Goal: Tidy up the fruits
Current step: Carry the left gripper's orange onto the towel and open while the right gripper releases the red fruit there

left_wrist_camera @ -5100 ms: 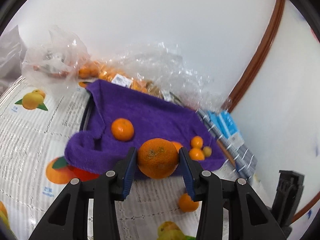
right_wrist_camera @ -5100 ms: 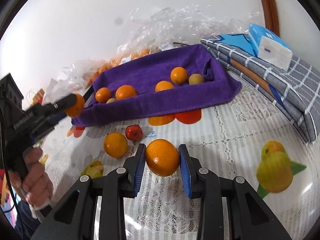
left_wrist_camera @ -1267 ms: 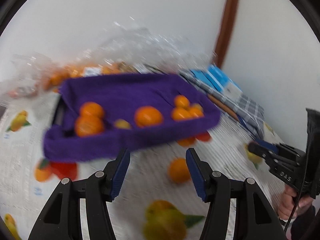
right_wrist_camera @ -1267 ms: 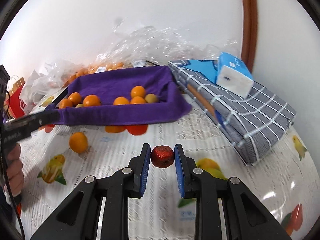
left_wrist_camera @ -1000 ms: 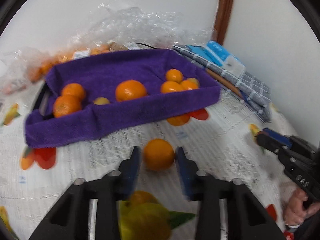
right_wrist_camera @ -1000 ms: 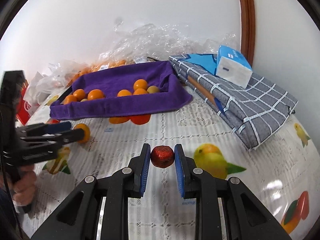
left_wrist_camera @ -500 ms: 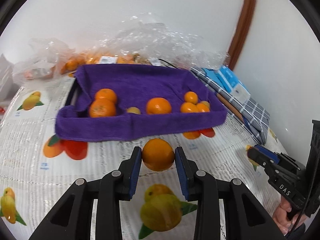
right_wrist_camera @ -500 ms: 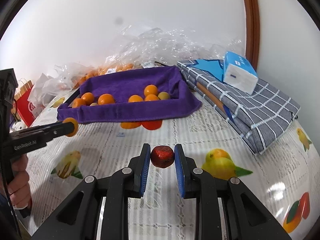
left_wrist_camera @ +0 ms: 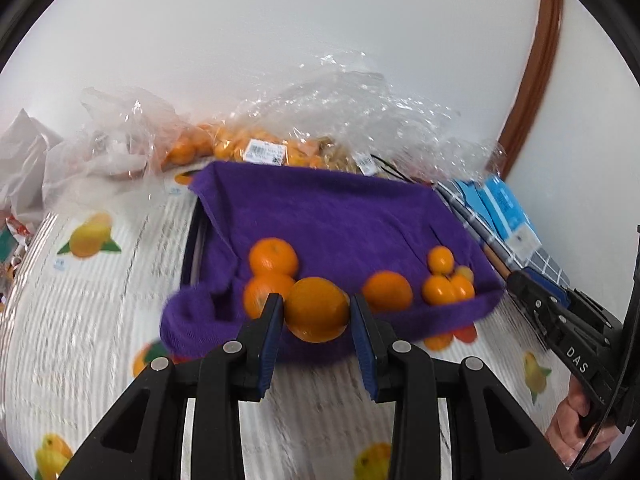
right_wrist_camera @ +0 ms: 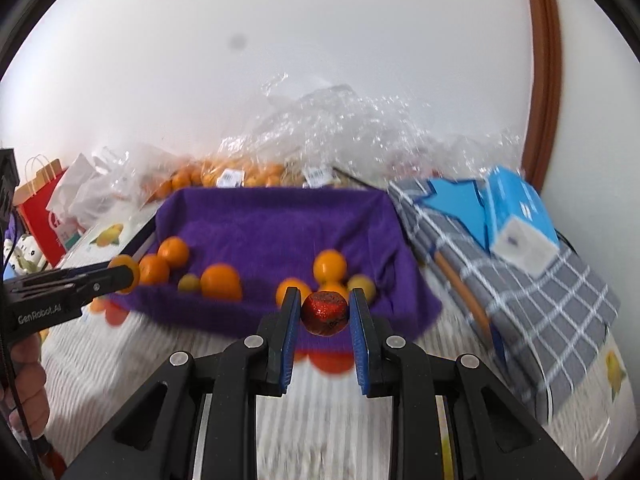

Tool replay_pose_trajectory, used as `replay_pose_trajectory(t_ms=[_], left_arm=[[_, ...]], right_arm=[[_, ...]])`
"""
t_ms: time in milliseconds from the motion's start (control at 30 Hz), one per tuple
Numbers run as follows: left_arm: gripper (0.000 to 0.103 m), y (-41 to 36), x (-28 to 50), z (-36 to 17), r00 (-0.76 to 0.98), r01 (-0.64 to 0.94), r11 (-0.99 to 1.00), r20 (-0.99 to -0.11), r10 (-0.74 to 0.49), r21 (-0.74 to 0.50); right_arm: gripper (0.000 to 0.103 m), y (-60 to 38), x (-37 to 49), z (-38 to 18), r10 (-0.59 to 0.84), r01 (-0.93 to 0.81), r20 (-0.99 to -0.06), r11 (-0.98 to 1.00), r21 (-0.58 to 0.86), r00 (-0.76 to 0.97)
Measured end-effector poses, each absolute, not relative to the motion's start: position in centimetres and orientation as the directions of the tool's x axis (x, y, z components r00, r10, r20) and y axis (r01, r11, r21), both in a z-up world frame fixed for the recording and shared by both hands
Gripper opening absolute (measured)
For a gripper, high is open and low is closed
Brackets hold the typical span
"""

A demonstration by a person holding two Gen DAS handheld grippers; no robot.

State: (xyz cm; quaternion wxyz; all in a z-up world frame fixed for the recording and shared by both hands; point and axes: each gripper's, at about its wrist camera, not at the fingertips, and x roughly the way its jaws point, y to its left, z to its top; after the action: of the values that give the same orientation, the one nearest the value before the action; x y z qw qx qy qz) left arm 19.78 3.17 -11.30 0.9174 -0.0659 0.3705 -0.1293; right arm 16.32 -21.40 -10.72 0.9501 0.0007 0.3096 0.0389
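My left gripper (left_wrist_camera: 316,312) is shut on an orange (left_wrist_camera: 318,309) and holds it just in front of the near edge of the purple-towel-lined tray (left_wrist_camera: 320,216). Several oranges (left_wrist_camera: 273,257) lie in the tray. My right gripper (right_wrist_camera: 325,314) is shut on a small red fruit (right_wrist_camera: 325,313), held over the near right rim of the same tray (right_wrist_camera: 276,224), which holds several oranges (right_wrist_camera: 221,281). The left gripper also shows at the left of the right wrist view (right_wrist_camera: 120,274), still holding its orange.
Clear plastic bags of oranges (left_wrist_camera: 256,148) lie behind the tray against the white wall. A folded grey checked cloth (right_wrist_camera: 532,292) with a blue tissue box (right_wrist_camera: 520,220) lies to the right. A red paper bag (right_wrist_camera: 44,208) stands far left. The tablecloth has printed fruit.
Both grippers have moved forward to the tray, each still holding its fruit. The left one now has its orange at the tray's near edge, the right one its red fruit at the near right rim.
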Motion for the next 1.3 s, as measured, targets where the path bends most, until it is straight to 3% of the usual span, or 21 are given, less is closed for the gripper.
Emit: replay_pose_trajectory(t_ms=[433, 767, 1300], left_arm=[[0.032, 1.3, 26.1, -12.0, 0.714, 0.193, 0.950, -0.629, -0.306, -0.244], [0.033, 0.2, 26.1, -14.9, 0.686, 0.221, 0.943, -0.648, -0.331, -0.248], [0.033, -0.1, 25.5, -15.0, 0.704, 0.250, 0.940, -0.624, -0.340, -0.231]], right_arm=[[0.024, -19.5, 23.4, -12.6, 0.145, -0.130, -0.592, 0.989, 0.069, 0.793], [0.024, -19.3, 24.7, -15.1, 0.231, -0.171, -0.627, 0.973, 0.156, 0.744], [0.025, -20.5, 25.5, -16.4, 0.225, -0.131, -0.677, 0.973, 0.188, 0.701]])
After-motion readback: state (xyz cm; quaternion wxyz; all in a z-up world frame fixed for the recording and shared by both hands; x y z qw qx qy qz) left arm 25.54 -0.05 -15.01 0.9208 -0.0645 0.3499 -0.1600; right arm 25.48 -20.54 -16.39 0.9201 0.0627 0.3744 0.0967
